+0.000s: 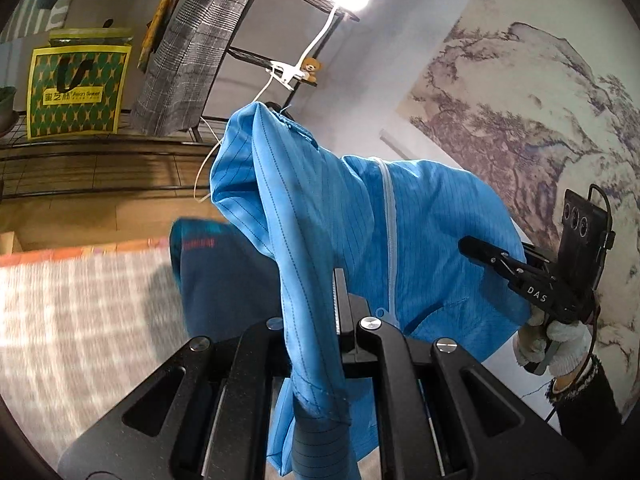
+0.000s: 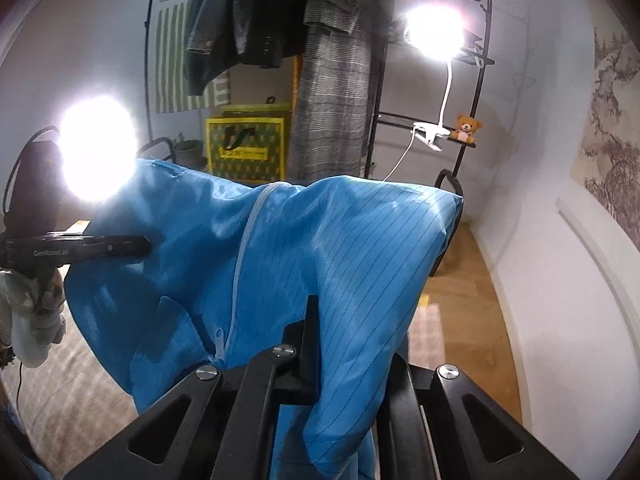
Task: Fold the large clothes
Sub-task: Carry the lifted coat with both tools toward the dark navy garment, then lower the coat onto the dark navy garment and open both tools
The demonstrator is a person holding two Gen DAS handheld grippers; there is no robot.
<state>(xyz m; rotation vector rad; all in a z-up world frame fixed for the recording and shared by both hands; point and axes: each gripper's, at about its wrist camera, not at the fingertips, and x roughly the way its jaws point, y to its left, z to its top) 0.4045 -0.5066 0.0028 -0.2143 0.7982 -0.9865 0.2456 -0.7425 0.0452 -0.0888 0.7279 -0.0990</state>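
Blue jacket (image 1: 320, 208): hanging in the air between both grippers, zipper facing the cameras.
Left gripper (image 1: 340, 300): fingers clamped on the jacket's cloth.
Right gripper (image 2: 312, 320): fingers clamped on the jacket's cloth.
Below: checked rug (image 1: 80, 300).

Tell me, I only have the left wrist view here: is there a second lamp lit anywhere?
Observer: Yes. The right wrist view shows another bright lamp glaring just above the left gripper.
Operator: What hangs on the rack besides the grey plaid coat?
Observer: A dark jacket hangs to the left of the plaid coat.
Operator: Is the right gripper closed on the blue jacket?
Observer: Yes, the right gripper is shut on the blue jacket, which drapes over its fingers.
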